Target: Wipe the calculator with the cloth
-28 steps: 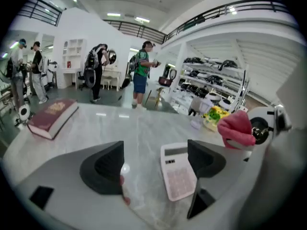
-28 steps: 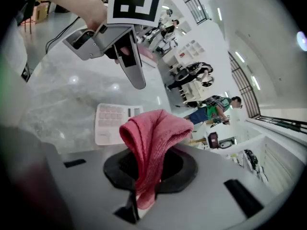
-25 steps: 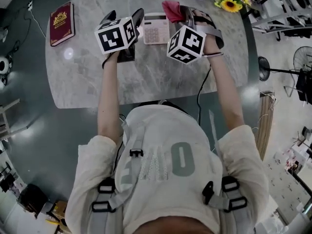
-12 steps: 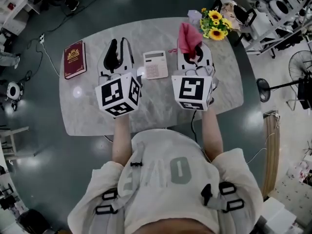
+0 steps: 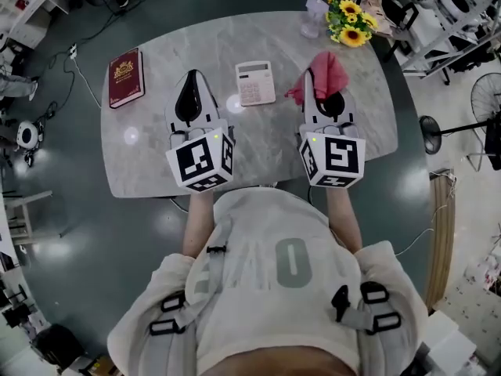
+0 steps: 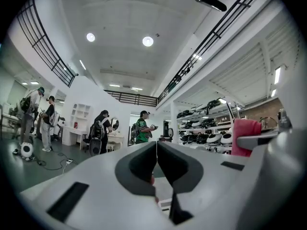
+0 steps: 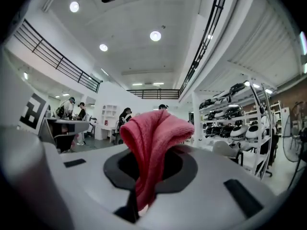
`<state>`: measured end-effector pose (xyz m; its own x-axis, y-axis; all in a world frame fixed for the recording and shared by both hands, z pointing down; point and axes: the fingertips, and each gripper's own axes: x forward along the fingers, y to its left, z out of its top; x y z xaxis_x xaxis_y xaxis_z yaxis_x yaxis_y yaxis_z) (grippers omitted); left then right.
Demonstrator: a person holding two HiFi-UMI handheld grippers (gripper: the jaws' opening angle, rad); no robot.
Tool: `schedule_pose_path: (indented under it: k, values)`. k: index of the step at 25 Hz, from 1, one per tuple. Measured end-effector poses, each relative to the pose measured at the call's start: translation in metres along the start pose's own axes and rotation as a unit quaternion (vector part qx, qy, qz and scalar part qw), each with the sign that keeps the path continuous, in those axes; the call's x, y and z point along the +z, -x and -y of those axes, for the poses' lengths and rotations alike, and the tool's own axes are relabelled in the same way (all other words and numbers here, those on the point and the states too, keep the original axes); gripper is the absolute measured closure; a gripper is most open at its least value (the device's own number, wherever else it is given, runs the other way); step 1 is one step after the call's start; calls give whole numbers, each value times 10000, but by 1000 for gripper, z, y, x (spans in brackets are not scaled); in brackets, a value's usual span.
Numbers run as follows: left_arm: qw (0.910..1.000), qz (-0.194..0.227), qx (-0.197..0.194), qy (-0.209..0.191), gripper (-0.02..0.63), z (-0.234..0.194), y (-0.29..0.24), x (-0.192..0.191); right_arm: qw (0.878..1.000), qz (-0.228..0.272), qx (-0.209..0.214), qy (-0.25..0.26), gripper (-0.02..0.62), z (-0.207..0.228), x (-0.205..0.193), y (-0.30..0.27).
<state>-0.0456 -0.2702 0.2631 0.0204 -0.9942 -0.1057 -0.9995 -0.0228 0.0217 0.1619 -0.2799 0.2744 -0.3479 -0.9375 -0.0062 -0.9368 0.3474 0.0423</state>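
Note:
The white calculator (image 5: 255, 83) lies flat on the grey marble table (image 5: 156, 171), between and just beyond my two grippers. My left gripper (image 5: 192, 77) hovers to its left, apart from it. Its jaws have just been closing and now meet with nothing between them, as the left gripper view (image 6: 156, 158) shows. My right gripper (image 5: 319, 81) is shut on the red cloth (image 5: 324, 73), to the right of the calculator. In the right gripper view the cloth (image 7: 154, 143) bulges up out of the shut jaws (image 7: 144, 174). Both grippers point level, out into the room.
A dark red book (image 5: 125, 77) lies at the table's left end. Sunflowers (image 5: 350, 22) and a clear vase (image 5: 315, 18) stand at the far right corner. Several people (image 6: 103, 128) stand by desks, with shelves of helmets (image 7: 235, 123) on the right.
Both grippers rose and drew back from beside the calculator toward the person. The left jaws went from open to shut. The right gripper rolled upright, still holding the cloth.

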Motion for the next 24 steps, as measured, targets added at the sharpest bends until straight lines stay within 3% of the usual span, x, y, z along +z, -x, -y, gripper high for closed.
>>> schedule_pose_path:
  k: [6,24]
  values:
    - [10000,23,-2,-21,584,6,13,-2,9990,-317,102,-289,543,0,-25,19]
    - [9996,156,203,116,584,2,51,17,9992,-161,152,-333,543,8,-8,54]
